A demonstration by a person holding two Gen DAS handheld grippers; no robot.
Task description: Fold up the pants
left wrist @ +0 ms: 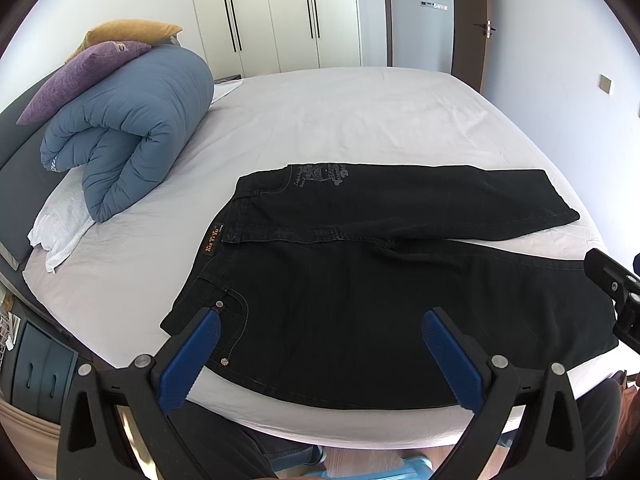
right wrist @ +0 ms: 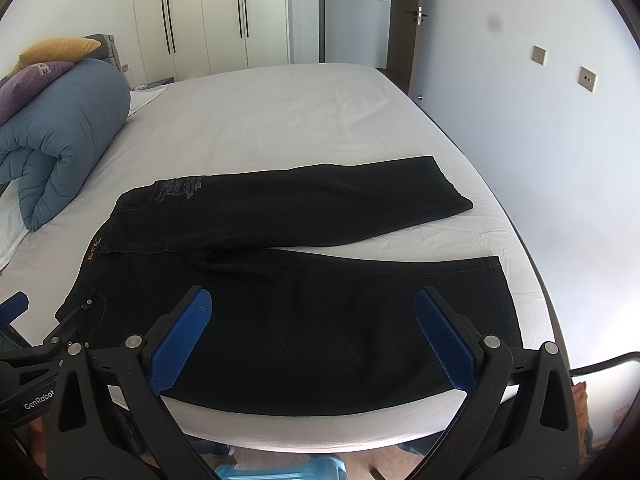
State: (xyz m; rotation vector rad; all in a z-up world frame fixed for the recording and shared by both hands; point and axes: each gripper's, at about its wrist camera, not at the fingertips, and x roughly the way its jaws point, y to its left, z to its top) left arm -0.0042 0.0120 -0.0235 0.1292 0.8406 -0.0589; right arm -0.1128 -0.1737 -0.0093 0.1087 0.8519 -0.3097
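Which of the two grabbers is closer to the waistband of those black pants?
Left. The left gripper hovers open over the near hip, right by the waistband. The right gripper, also open, hovers farther along the near leg, toward the hem.

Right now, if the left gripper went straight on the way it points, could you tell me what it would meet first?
Most likely the pants: the open left gripper points down over the near leg, by the hip. Depth is unclear, but nothing shows in between.

2 close wrist views from the bed's (left wrist: pixel 360 120) near edge, sharing the pants (right wrist: pixel 320 320).
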